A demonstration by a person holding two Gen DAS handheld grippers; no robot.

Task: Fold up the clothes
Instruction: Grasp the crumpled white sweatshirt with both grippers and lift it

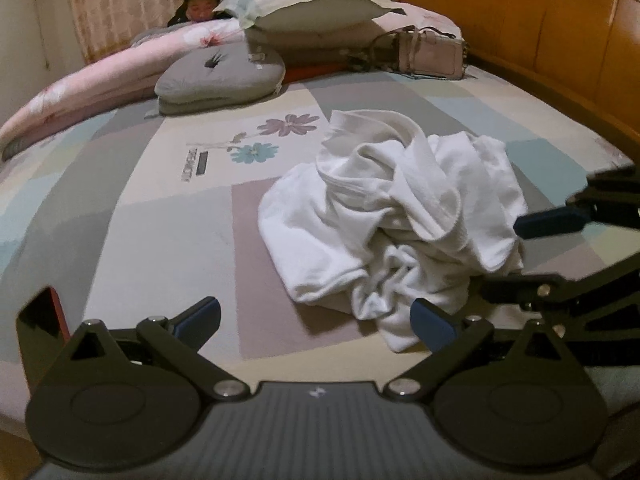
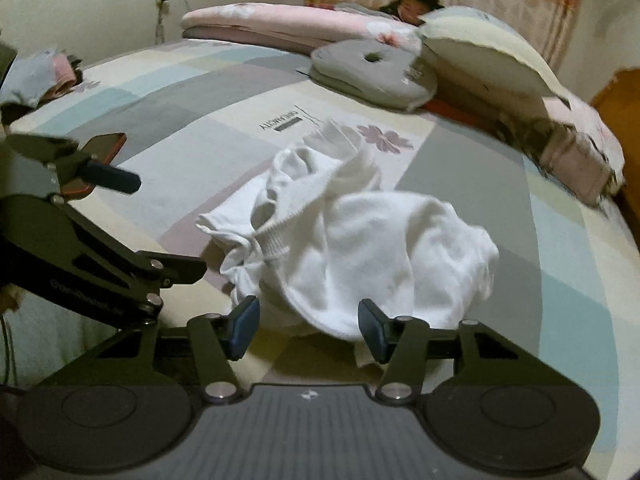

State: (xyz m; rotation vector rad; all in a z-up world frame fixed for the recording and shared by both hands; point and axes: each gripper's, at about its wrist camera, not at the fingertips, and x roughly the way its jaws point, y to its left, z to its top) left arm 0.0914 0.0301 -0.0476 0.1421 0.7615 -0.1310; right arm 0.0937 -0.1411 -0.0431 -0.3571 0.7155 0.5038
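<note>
A crumpled white garment (image 1: 384,216) lies in a heap on the patchwork bedsheet (image 1: 160,232). My left gripper (image 1: 316,322) is open just before the heap's near edge, and its right finger (image 1: 434,328) is at the cloth's hem. In the left wrist view a blue finger (image 1: 552,220) of the right gripper reaches the heap from the right. In the right wrist view the right gripper (image 2: 309,330) is open, with the garment's (image 2: 360,248) near rounded edge lying loosely between its pads. The pads do not press on the cloth. A finger (image 2: 116,178) of the left gripper shows at the left.
A grey cushion (image 1: 220,76), a pillow (image 1: 312,4), a pink quilt (image 1: 100,76) and a pale handbag (image 1: 428,54) line the far side of the bed. A person (image 1: 202,2) is behind them. A wooden headboard (image 1: 540,28) stands at the right. A red-cased phone (image 2: 108,144) lies on the sheet.
</note>
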